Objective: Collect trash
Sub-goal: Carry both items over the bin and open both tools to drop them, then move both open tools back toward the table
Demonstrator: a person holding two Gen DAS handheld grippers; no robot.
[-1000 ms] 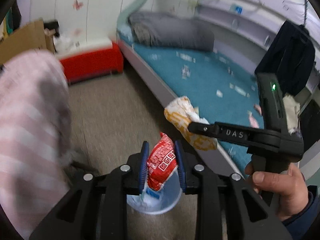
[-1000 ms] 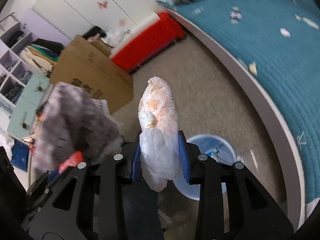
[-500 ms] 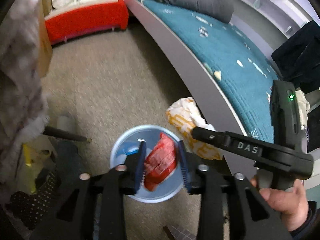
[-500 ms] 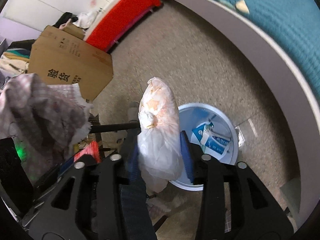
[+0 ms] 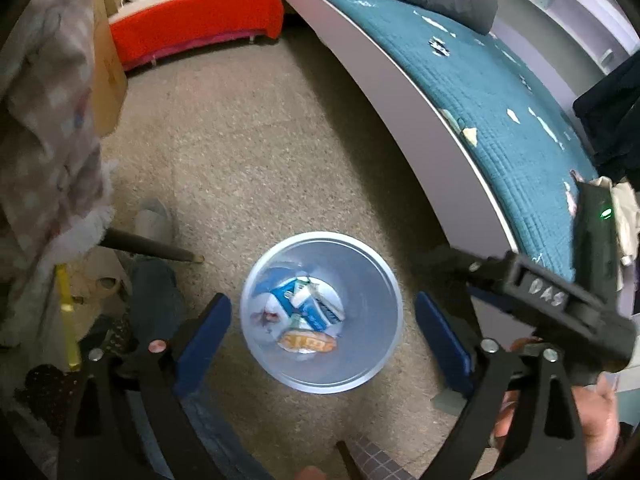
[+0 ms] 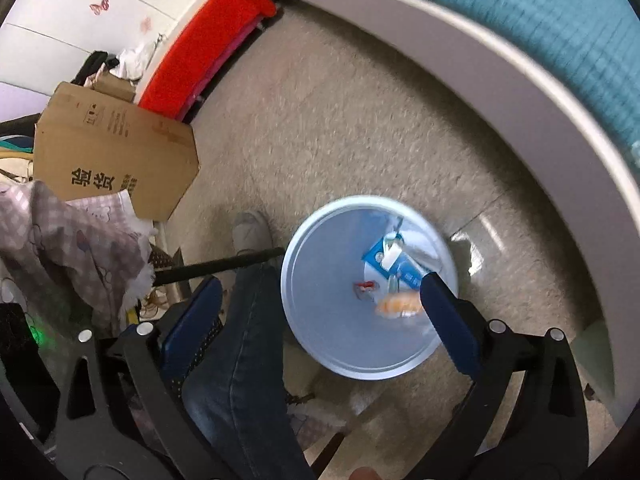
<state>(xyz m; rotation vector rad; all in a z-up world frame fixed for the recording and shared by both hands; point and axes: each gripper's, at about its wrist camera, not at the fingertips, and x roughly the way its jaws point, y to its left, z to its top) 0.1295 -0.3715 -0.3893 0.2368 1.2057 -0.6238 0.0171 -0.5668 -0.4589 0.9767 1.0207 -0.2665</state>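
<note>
A pale blue round bin (image 5: 384, 308) stands on the floor right below both grippers; it also shows in the right wrist view (image 6: 320, 320). Inside lie a blue and white carton (image 5: 308, 306), an orange and white bag (image 5: 308, 342) and a small red wrapper (image 6: 365, 287). My left gripper (image 5: 322, 330) is open and empty above the bin. My right gripper (image 6: 320, 316) is open and empty above the bin's left rim; its body shows at the right of the left wrist view (image 5: 560, 304).
A bed with a teal cover (image 5: 500, 92) and grey curved frame runs along the right. A red bench (image 5: 192, 28) and a cardboard box (image 6: 112, 152) stand at the back left. A checked cloth (image 6: 68, 248), a black rod (image 6: 216, 265) and the person's jeans leg (image 6: 240, 360) are at the left.
Both grippers tilted down over the bin and opened. The red wrapper and the orange and white bag dropped out of them into the bin.
</note>
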